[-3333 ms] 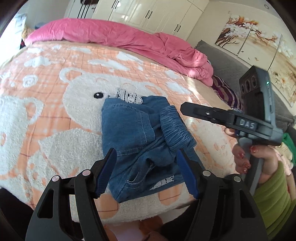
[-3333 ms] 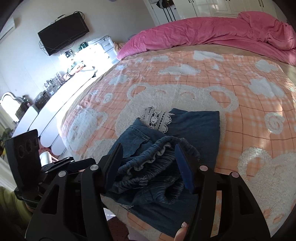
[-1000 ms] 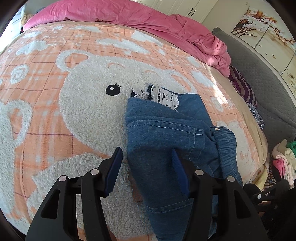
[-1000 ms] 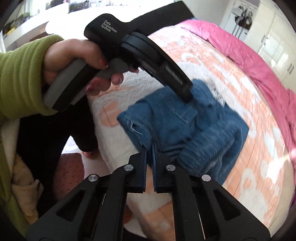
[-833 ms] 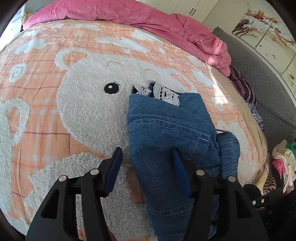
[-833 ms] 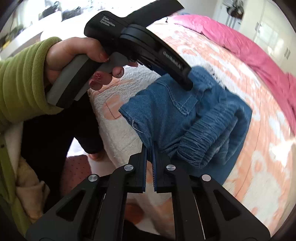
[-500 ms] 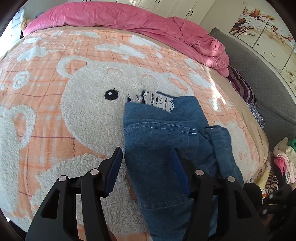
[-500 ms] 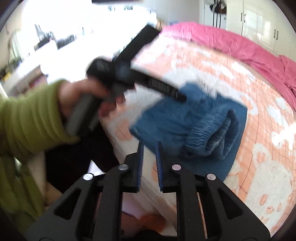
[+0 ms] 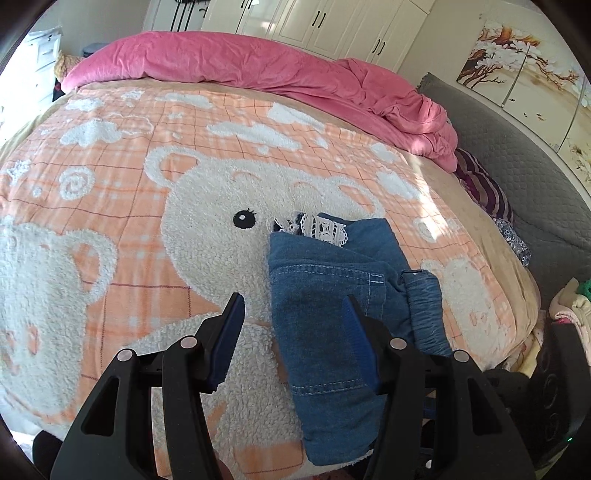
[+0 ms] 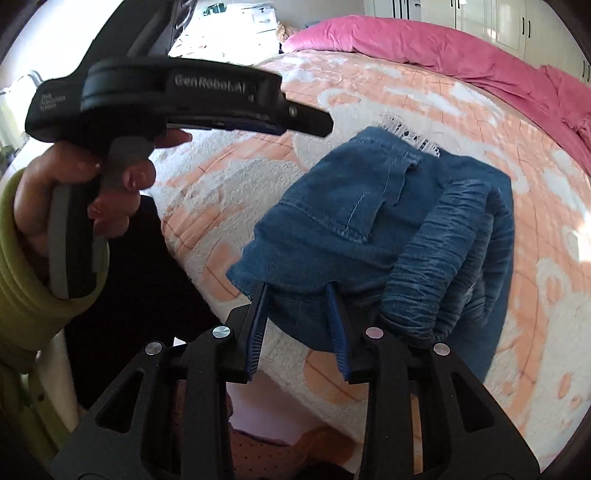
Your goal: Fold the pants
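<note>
The blue denim pants (image 9: 325, 295) lie folded into a small bundle on the peach bear-print blanket (image 9: 155, 206), near the bed's front edge, with a white lace trim (image 9: 317, 227) at the far end and the elastic waistband (image 10: 443, 251) bunched on one side. My left gripper (image 9: 293, 321) is open and empty, hovering over the bundle's near end. My right gripper (image 10: 297, 295) is open with its jaws apart just at the bundle's near edge, holding nothing. The left gripper also shows in the right wrist view (image 10: 317, 123), held above the blanket.
A pink duvet (image 9: 258, 70) is heaped along the far side of the bed. A grey sofa (image 9: 517, 147) with clothes stands at the right. White wardrobes (image 9: 332, 26) line the back wall. The floor (image 10: 280, 406) drops off past the bed's front edge.
My right gripper was shut on the pants' near edge; it has let go and opened, and the fabric now lies flat. My left gripper stayed open and pulled back slightly.
</note>
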The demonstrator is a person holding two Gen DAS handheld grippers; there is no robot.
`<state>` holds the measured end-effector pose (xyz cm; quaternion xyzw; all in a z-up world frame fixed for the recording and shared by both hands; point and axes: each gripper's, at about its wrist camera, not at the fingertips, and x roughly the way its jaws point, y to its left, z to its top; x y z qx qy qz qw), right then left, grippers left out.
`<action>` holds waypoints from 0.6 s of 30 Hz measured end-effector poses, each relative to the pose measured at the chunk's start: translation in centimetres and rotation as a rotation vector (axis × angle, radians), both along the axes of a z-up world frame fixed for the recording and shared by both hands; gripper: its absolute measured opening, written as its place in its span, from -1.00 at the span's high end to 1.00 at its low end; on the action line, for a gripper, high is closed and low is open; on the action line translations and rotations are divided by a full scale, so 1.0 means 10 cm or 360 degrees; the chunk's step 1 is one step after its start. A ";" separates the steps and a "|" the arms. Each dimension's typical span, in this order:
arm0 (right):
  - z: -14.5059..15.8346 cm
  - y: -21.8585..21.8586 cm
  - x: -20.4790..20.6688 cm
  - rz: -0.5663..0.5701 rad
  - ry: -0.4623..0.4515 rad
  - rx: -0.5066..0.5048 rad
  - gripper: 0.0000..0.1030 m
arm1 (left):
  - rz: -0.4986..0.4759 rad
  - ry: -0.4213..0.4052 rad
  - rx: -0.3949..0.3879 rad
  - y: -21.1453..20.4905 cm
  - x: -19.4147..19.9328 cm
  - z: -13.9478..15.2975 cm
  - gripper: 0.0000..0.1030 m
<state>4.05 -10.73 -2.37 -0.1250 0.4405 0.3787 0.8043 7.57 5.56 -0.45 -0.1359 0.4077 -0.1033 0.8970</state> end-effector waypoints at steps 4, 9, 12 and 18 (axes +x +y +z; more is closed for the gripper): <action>0.04 -0.06 -0.10 -0.0013 0.0011 0.0047 0.42 | 0.0015 -0.0034 0.0011 0.02 -0.09 0.06 -0.04; 0.32 -0.32 -0.25 -0.0080 -0.0084 0.0192 0.27 | 0.0018 -0.0056 0.0022 0.02 -0.21 0.12 -0.04; 0.44 -0.50 -0.27 -0.0147 -0.0135 0.0238 0.18 | 0.0002 -0.0079 0.0055 -0.01 -0.29 0.16 -0.05; 0.63 -0.86 -0.22 -0.0314 -0.0239 0.0284 -0.23 | -0.0001 -0.0124 0.0085 -0.05 -0.46 0.31 -0.18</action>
